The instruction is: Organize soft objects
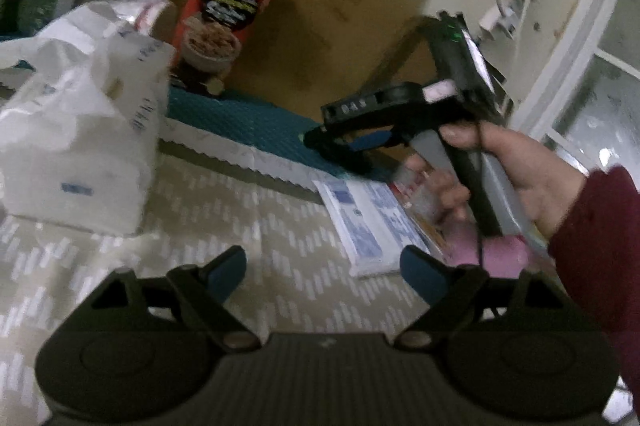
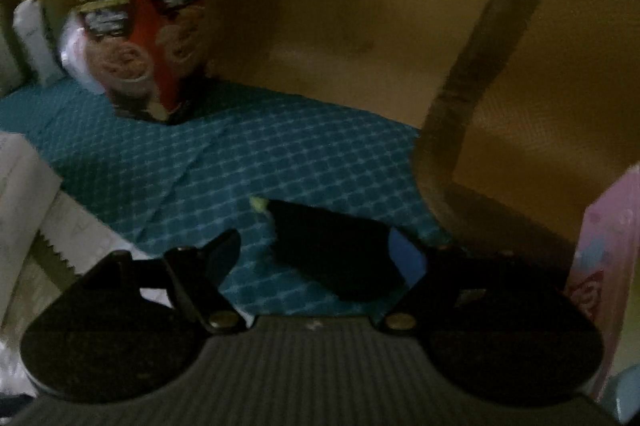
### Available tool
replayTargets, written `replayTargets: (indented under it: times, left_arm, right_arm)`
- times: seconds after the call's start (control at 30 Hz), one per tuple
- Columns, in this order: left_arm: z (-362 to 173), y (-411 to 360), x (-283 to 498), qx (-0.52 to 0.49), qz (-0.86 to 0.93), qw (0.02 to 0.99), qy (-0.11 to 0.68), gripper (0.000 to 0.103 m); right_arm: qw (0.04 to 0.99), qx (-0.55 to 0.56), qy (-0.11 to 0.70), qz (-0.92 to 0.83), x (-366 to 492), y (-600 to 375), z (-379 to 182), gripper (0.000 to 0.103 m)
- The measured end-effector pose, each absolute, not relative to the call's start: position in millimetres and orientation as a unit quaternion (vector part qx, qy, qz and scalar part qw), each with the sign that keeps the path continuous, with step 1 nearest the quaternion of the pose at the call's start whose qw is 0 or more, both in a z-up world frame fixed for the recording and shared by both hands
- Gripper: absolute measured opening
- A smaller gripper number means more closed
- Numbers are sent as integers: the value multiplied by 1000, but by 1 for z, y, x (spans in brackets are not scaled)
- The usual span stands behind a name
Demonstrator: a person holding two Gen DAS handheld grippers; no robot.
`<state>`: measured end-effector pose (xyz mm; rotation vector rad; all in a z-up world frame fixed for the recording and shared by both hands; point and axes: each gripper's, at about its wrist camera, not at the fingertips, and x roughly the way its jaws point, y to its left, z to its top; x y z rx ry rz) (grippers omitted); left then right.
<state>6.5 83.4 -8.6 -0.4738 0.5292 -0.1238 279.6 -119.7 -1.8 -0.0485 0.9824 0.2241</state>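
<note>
While both grippers hang empty, step reads as reach: left gripper (image 1: 324, 272) jaws spread over flat white-blue soft plastic packet (image 1: 366, 222) on pale patterned cloth (image 1: 240, 238); right gripper (image 2: 316, 258) jaws spread above teal quilted mat (image 2: 240, 153). Next: descend, pinch packet.

A: any readable text in either view?

B: none. red cereal box (image 1: 224, 13) has a black-and-yellow logo patch, too blurred to read. same in the right wrist view (image 2: 132, 17).

A: white pack (image 1: 76, 141) left of the box?

B: blue print marks only, illegible. flat packet (image 1: 368, 222) lying to the box's lower right, same: blue blocks, no legible letters.
</note>
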Motion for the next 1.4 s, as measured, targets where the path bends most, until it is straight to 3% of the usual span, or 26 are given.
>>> replayTargets:
  times: [0.07, 0.1, 0.13, 0.3, 0.33, 0.37, 0.43, 0.5, 0.63, 0.9, 1.0, 1.07, 1.4]
  left_arm:
    - [-8, 88, 5, -240, -40, 937, 250, 87]
    - [-7, 91, 4, -245, -31, 937, 247, 87]
    - [-7, 94, 3, -250, -21, 937, 243, 87]
    - [-5, 102, -2, -259, 4, 937, 233, 92]
    - [-5, 102, -2, -257, 5, 938, 232, 93]
    - [-4, 101, -1, -254, 4, 939, 232, 93]
    - [-4, 98, 0, -247, 1, 940, 233, 93]
    - [-4, 96, 1, -243, -1, 942, 233, 93]
    - [-5, 101, 3, -253, -2, 939, 235, 93]
    - [-7, 107, 3, -273, 0, 933, 235, 94]
    - [-7, 109, 2, -279, 6, 932, 232, 94]
    - [-6, 110, 0, -281, 13, 932, 228, 94]
    - [-2, 124, -23, -302, 42, 934, 188, 94]
  right_arm:
    - [873, -20, 466, 141, 274, -113, 4, 47]
    - [867, -18, 472, 160, 271, -107, 5, 37]
    - [855, -11, 487, 177, 270, -101, 3, 10]
    - [860, -7, 470, 201, 261, -92, 12, 11]
    - [872, 5, 453, 188, 261, -100, 19, 19]
    - [883, 16, 439, 164, 264, -108, 26, 45]
    - [891, 44, 435, 118, 273, -126, 29, 68]
    - [884, 52, 454, 102, 288, -137, 24, 68]
    - [862, 103, 494, 46, 313, -152, 4, 83]
    - [840, 100, 525, 88, 306, -130, -12, 80]
    - [838, 95, 522, 127, 289, -116, -6, 68]
    - [846, 60, 511, 140, 280, -97, -10, 54]
    - [868, -29, 454, 201, 231, -47, -15, 53]
